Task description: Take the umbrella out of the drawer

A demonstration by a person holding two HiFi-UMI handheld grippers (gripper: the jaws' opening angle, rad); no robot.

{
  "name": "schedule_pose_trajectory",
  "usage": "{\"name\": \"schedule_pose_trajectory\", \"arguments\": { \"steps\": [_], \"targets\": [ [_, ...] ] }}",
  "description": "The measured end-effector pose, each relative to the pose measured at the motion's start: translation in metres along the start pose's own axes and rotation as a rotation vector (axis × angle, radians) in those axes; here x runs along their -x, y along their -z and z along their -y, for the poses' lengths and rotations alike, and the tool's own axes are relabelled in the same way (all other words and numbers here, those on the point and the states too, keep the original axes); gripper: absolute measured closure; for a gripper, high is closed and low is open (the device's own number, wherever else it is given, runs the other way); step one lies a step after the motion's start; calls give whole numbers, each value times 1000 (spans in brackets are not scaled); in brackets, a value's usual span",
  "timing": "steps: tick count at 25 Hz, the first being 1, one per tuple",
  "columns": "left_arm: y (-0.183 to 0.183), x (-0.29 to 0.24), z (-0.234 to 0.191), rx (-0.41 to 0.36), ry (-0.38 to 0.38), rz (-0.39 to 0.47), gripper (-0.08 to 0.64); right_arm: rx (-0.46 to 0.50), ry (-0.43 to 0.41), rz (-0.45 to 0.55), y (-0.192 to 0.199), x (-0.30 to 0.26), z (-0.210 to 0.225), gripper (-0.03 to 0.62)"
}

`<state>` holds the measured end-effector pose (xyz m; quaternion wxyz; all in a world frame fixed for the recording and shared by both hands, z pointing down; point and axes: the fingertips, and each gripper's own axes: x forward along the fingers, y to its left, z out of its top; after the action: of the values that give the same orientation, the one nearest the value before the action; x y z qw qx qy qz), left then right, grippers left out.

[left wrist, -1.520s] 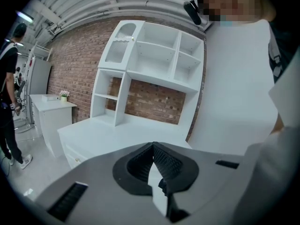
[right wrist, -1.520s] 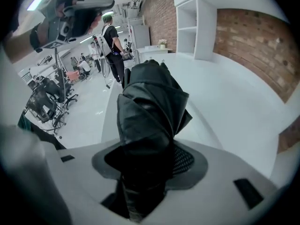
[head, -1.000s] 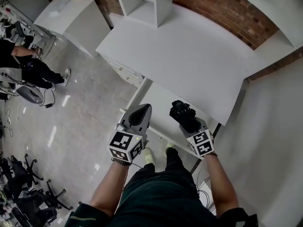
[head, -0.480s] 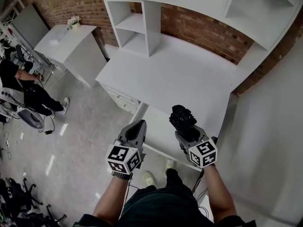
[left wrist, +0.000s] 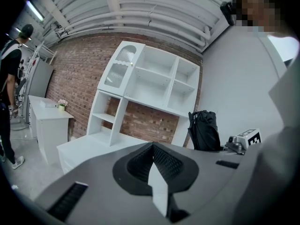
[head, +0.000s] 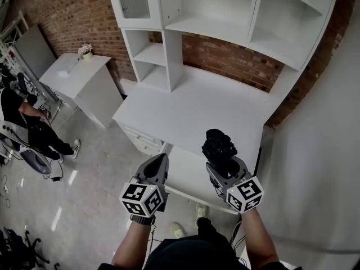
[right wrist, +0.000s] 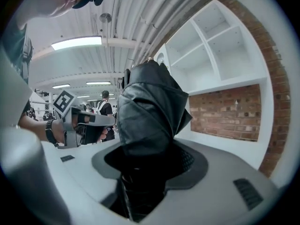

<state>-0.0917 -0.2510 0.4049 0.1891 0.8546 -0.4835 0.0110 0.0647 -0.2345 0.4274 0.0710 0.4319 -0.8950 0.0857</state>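
The right tool point(head: 220, 160) pinches the folded black umbrella point(head: 218, 144) upright, clear of the open drawer point(head: 184, 174) at its 7 o'clock, while the left tool point(head: 160, 161) is pressed together and empty.

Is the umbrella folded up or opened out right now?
Folded. The black umbrella is a compact bundle of gathered fabric, clamped in the right tongs.

I get bright, even light from a ceiling strip point(right wrist: 77, 42) above my right gripper point(head: 220, 155); both gripper views warp toward black corners.
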Motion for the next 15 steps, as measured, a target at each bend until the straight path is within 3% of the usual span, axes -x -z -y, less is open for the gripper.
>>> {"name": "schedule_pose_trajectory", "arguments": {
  "steps": [15],
  "targets": [
    [-60,20,8,-33,37,83,554,20,49,189,-83,22,-8,376]
  ]
}}
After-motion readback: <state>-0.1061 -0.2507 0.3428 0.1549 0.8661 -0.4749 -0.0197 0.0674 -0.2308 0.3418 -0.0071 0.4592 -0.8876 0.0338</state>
